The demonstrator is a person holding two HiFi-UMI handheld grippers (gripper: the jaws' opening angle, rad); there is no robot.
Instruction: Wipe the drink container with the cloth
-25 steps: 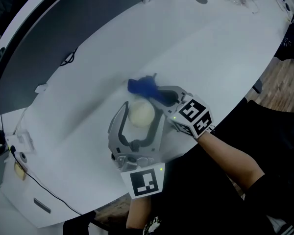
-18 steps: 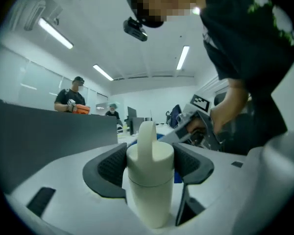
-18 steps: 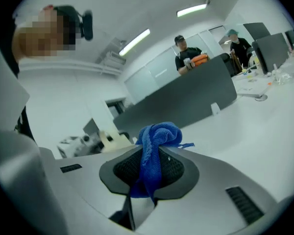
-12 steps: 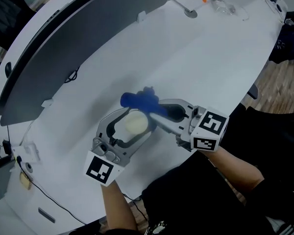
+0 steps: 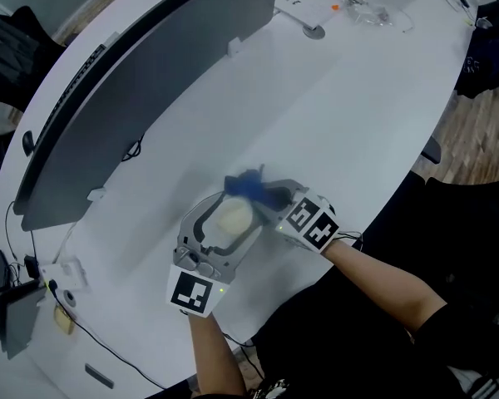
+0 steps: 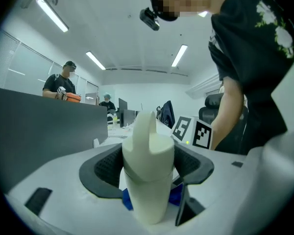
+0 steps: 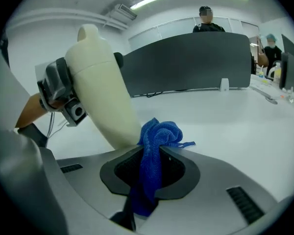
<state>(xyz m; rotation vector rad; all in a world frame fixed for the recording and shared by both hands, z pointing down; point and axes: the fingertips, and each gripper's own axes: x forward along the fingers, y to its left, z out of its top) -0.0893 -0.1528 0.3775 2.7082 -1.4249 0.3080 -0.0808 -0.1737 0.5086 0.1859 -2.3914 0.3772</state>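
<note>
Smooth, dome-topped cream bottle [image 6: 147, 180]; bunched, nubby blue cloth [image 7: 154, 151] alongside it.

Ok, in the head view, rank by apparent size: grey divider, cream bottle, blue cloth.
Largest: grey divider. Then cream bottle and blue cloth, too close to rank: the cloth is blurred and partly hidden.

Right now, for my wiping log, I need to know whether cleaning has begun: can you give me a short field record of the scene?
left gripper: shut on the cream plastic drink bottle, jaws just closed in slightly
bottle pose: tilted
right gripper: shut on the bunched blue microfibre cloth
contact: cloth touches the bottle's lower side
surface: white table
</note>
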